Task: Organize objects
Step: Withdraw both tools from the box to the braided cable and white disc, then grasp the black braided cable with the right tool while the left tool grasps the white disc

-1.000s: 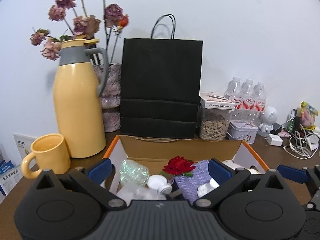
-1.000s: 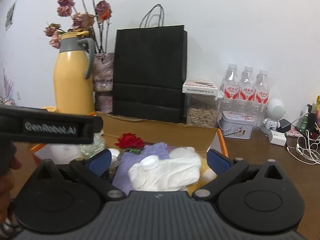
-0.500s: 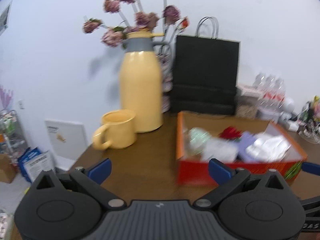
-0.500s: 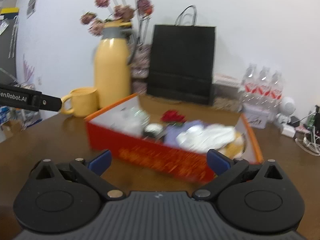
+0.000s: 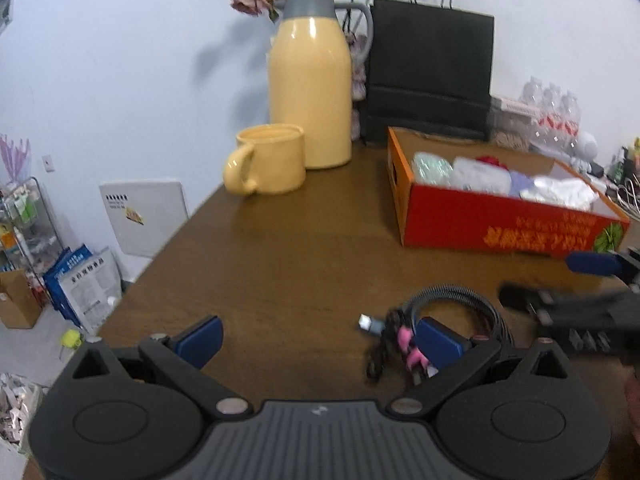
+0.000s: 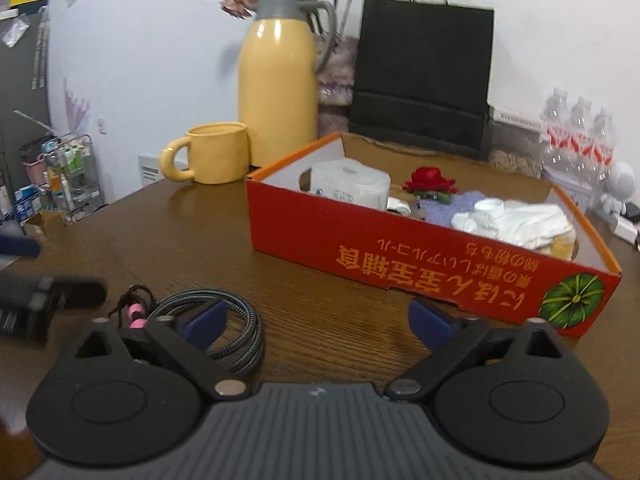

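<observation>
A coiled braided cable (image 5: 452, 320), light and floppy, lies on the table (image 5: 304, 248) at 7 o'clock from the red box (image 6: 420, 264). Grab across the bundled loops. Left gripper (image 5: 320, 340) open, empty; right gripper (image 6: 316, 320) wide, just been narrowing, nothing between the jaws.

My left gripper (image 5: 320, 340) hangs over the brown table (image 5: 280, 260) with its jaws wide apart and nothing between them. Just past its right finger lies a coiled braided cable (image 5: 452, 312) with a pink-tipped cord tangled beside it. Further ahead and to the right sits the red cardboard box (image 5: 500, 224), holding white and pale items. Ahead stand a yellow mug (image 5: 268, 164) and, behind it, a yellow jug (image 5: 310, 84). My right gripper (image 5: 580, 288) pokes in, blurred, at far right.
</observation>
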Motion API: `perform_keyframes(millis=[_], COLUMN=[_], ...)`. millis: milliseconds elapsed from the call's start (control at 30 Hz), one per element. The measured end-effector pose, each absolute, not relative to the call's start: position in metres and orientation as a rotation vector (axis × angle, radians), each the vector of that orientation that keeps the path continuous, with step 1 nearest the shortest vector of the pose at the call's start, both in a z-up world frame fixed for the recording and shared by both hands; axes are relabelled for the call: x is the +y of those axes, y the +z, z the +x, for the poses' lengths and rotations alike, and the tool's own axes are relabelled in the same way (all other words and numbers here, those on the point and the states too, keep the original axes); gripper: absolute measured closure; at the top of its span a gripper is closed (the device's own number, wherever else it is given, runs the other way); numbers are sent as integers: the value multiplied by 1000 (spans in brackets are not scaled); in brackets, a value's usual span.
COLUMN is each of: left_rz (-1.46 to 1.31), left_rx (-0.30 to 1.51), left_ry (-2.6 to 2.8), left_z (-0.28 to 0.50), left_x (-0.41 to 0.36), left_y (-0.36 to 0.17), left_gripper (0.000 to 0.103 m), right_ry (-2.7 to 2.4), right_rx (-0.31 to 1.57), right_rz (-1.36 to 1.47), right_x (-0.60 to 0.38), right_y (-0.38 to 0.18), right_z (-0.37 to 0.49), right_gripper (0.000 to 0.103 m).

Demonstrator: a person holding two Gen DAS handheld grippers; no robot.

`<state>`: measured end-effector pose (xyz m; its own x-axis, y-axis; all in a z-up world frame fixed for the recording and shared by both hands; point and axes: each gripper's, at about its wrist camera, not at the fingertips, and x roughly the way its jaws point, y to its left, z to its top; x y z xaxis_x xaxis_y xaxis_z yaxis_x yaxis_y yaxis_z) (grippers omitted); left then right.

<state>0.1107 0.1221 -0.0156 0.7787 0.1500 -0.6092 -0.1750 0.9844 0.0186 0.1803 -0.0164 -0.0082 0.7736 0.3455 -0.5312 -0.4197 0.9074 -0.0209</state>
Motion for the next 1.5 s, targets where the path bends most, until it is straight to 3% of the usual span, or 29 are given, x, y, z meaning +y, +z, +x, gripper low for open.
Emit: perform_keyframes(millis=[100,233,400,467,1233,1333,1367,1400,1467,1500], left_rz=[-35,-3,11,-10,-16,-24,-12,0,15,17], left_rx=[676,710,719,720,738,705,672,643,635,639], left_ry=[144,112,99,102,111,135,131,121,112,97], left_z=[109,112,114,115,128,124,120,116,113,113], left_x=[116,103,92,93,74,71,68,66,62,61], left_y=[-21,-30,-41,-42,-40,-37,-36,-34,-32,-33], left_gripper=[0,0,0,0,0,1,1,0,0,0], right_ry=[419,481,538,548,276,271,271,266,289,320], right_rx=[581,613,641,642,612,621,622,615,569,546], right_rz=[-97,-44,-71,-92,-73,-33,-8,11,7,-13], right_x=[-16,-16,-7,-5,-89,-107,-114,-120,-127,-128], right_y=[-12,-17,-23,-24,-27,-26,-25,-23,-18,-15], right_z=[190,195,195,191,176,172,170,168,159,153], right_gripper=[26,34,78,87,93,84,59,27,4,1])
